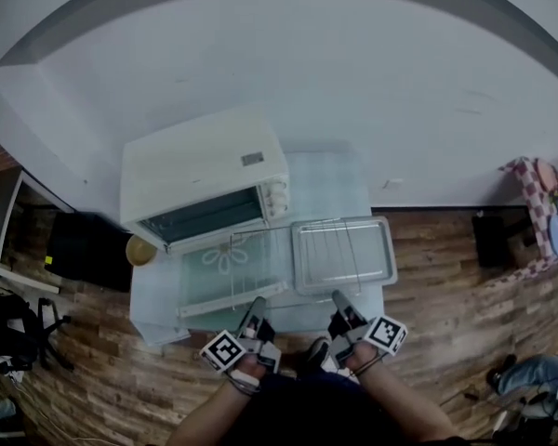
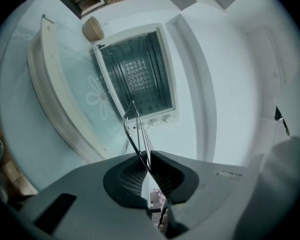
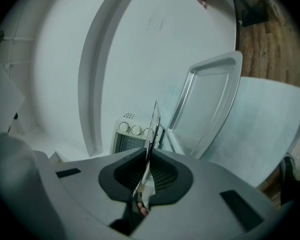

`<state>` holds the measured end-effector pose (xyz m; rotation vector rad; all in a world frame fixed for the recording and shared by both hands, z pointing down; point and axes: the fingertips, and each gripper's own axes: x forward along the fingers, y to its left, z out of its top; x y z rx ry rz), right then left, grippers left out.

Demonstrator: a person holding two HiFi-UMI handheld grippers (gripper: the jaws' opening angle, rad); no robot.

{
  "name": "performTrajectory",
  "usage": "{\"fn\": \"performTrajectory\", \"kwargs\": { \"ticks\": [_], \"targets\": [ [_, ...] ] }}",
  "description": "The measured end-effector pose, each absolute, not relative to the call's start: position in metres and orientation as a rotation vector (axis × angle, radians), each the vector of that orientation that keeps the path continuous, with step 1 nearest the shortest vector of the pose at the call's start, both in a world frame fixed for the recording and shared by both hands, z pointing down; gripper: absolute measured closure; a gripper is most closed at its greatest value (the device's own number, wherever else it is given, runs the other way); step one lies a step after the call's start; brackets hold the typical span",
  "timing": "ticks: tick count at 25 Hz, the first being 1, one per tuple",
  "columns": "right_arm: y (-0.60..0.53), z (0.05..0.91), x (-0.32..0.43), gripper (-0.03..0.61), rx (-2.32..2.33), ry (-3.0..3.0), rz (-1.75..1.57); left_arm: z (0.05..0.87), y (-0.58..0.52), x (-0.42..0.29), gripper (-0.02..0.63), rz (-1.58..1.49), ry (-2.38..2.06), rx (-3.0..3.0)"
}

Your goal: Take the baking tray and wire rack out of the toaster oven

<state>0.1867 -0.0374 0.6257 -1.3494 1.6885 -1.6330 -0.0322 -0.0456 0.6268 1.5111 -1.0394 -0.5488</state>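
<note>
The white toaster oven (image 1: 205, 179) stands on a pale table with its glass door (image 1: 225, 272) folded down and its cavity (image 2: 137, 76) bare. To the right of the door, the silver baking tray (image 1: 346, 254) lies flat on the table. I hold the thin wire rack (image 1: 293, 254) in the air in front of the oven, reaching over the door and the tray's left part. My left gripper (image 1: 254, 319) is shut on the rack's near edge (image 2: 135, 129). My right gripper (image 1: 339, 307) is shut on the same edge (image 3: 152, 126), with the tray (image 3: 205, 101) just beyond.
A small round yellow-brown object (image 1: 141, 249) sits at the oven's left corner. The table's front edge (image 1: 167, 334) is close to my hands, with wooden floor below. A black case (image 1: 84, 249) lies on the floor at the left, and a checkered cloth (image 1: 537, 216) at the far right.
</note>
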Motion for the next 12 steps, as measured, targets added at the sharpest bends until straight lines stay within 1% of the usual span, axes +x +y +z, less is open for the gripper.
{"fn": "performTrajectory", "kwargs": {
  "ticks": [3, 8, 12],
  "targets": [
    [-0.033, 0.624, 0.230, 0.554, -1.397, 1.656, -1.592, 0.636, -0.046, 0.008, 0.598, -0.487, -1.027, 1.472],
    [-0.031, 0.625, 0.294, 0.552, -1.456, 1.645, -1.515, 0.632, -0.058, 0.077, 0.600, -0.511, -0.913, 1.510],
    [-0.037, 0.632, 0.331, 0.552, -1.474, 1.631, -1.492, 0.638, -0.070, 0.118, 0.594, -0.511, -0.867, 1.523]
  ]
}}
